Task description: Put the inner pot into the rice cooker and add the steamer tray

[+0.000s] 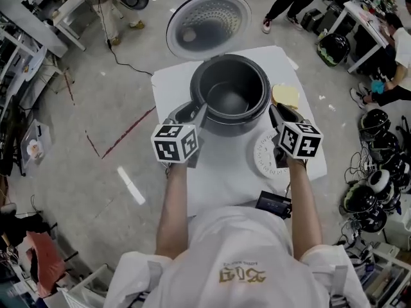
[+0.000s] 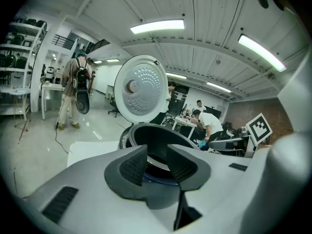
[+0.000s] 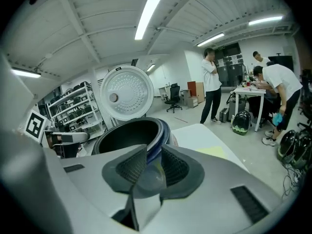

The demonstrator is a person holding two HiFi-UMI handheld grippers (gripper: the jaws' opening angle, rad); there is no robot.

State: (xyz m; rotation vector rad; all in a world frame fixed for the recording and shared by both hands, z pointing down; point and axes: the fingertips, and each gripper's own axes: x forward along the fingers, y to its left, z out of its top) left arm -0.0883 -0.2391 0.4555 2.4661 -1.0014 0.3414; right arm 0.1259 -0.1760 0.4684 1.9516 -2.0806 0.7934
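The dark inner pot (image 1: 229, 100) sits in the rice cooker (image 1: 232, 128), whose round lid (image 1: 209, 24) stands open behind it. My left gripper (image 1: 200, 111) is at the pot's left rim. Its jaws are open, and the rim (image 2: 146, 132) shows just past the gap. My right gripper (image 1: 275, 111) is at the pot's right rim, also open. The rim's edge (image 3: 155, 141) stands in the gap between its pads, and they do not press on it. The white perforated steamer tray (image 1: 262, 156) lies flat on the table under my right hand.
The cooker stands on a white table (image 1: 172, 83). A yellow pad (image 1: 286, 95) lies right of the cooker, and a small black device (image 1: 273, 203) is at the near edge. People, desks and helmets ring the floor, with a cable (image 1: 115, 53) at far left.
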